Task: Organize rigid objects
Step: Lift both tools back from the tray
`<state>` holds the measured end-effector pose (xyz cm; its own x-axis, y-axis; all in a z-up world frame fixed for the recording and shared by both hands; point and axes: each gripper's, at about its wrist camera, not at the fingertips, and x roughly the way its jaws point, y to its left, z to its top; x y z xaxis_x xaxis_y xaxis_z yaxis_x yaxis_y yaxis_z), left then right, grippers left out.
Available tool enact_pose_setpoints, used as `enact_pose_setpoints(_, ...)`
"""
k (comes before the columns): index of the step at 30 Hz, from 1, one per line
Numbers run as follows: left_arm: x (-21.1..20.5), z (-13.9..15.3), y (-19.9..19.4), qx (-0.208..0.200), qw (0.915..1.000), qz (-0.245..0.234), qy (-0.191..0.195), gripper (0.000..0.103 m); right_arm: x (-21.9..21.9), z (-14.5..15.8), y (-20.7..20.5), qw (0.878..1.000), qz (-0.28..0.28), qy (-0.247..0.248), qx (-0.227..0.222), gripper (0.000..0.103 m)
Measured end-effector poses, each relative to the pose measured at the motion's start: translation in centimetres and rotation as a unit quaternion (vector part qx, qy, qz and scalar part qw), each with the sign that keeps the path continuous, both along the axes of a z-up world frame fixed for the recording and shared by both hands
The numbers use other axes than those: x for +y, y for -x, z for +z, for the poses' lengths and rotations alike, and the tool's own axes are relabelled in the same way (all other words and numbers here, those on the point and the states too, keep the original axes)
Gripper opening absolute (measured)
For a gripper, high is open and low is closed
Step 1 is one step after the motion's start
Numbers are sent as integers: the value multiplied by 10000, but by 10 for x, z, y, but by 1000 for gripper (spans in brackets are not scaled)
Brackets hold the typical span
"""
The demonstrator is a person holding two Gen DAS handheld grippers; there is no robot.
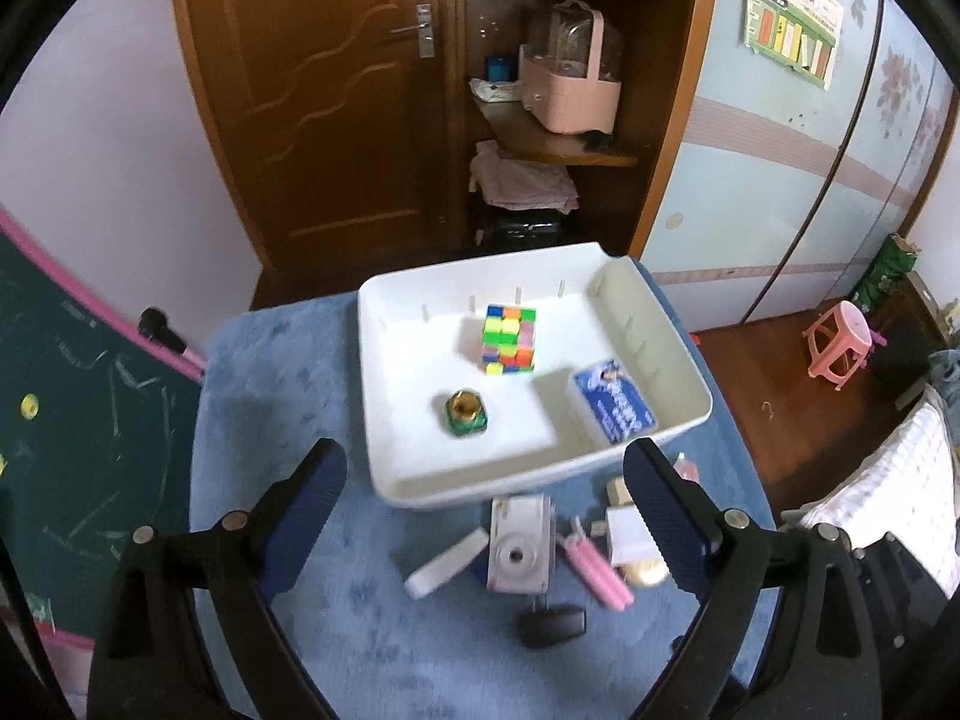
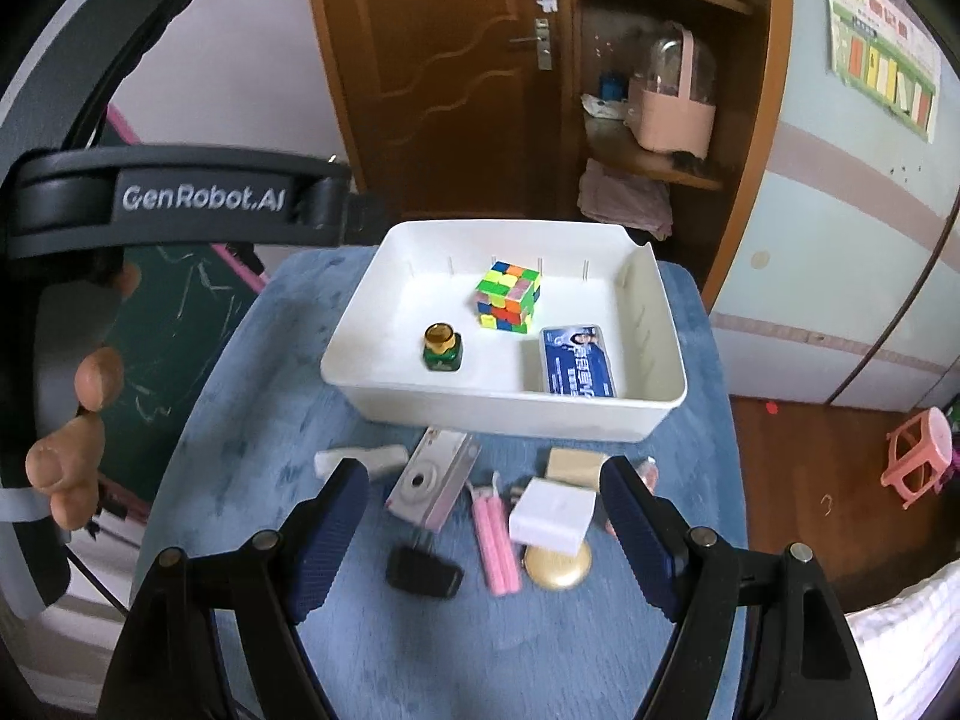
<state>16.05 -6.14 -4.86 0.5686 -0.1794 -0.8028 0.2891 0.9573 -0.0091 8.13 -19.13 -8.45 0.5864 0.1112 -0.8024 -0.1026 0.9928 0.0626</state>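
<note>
— Where are your tongs?

— My left gripper point(image 1: 485, 516) and right gripper point(image 2: 483, 516) both hover spread wide with nothing between the fingers, above the blue mat point(image 2: 240, 420).

— And the things?

— In the white bin point(image 2: 600, 414): a colour cube point(image 2: 509, 295), a small green bottle point(image 2: 443, 349) and a blue box point(image 2: 577, 361). Loose on the mat, on the near side of the bin, between my right fingers: a toy camera point(image 2: 431, 480), pink sticks point(image 2: 497, 540), a white block point(image 2: 552, 517) and a black key fob point(image 2: 423, 577).
</note>
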Motion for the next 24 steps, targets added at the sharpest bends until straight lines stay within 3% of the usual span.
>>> enact_pose_setpoints(14, 12, 11, 74, -90, 9994, 279, 177, 95, -8, 22, 72, 9992, 185, 175, -302, 80)
enact_pose_setpoints(24, 12, -6, 102, -93, 9995, 305, 12, 95, -24, 8, 98, 9996, 82, 106, -234, 80)
